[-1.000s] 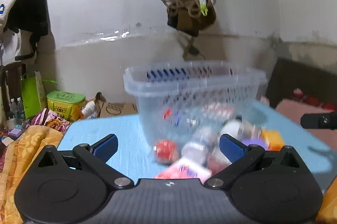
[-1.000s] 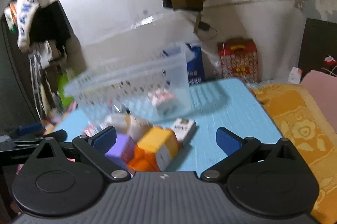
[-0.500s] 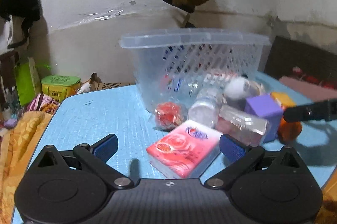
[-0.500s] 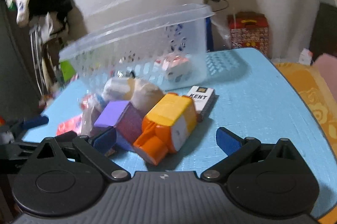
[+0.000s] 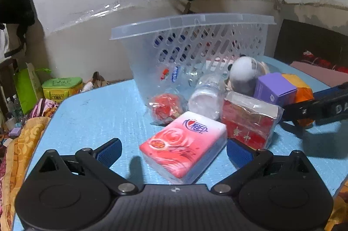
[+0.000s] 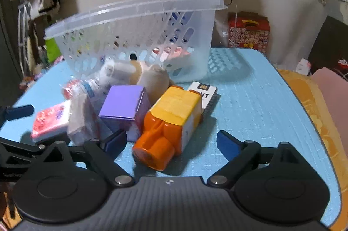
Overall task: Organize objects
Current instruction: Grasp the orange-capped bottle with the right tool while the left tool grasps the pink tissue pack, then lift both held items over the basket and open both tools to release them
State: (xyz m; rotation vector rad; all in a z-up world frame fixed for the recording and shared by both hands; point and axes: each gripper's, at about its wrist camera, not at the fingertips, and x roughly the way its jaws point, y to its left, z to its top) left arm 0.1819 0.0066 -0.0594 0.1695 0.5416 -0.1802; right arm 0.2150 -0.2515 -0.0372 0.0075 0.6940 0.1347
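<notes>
The clear plastic basket is standing upright at the back of the blue table, its long axis running across the view. The pink tissue pack is lying flat between the spread fingers of the left hand-held gripper, its long axis pointing away to the right. The right hand-held gripper is gaping around the orange bottle, whose cap is pointing toward the camera. Only the right view is showing the Kent cigarette pack, half hidden. The plush toy is lying blurred.

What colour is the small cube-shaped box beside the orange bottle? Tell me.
Purple: the box is plain lilac, clearest in the right wrist view, touching the orange bottle.
</notes>
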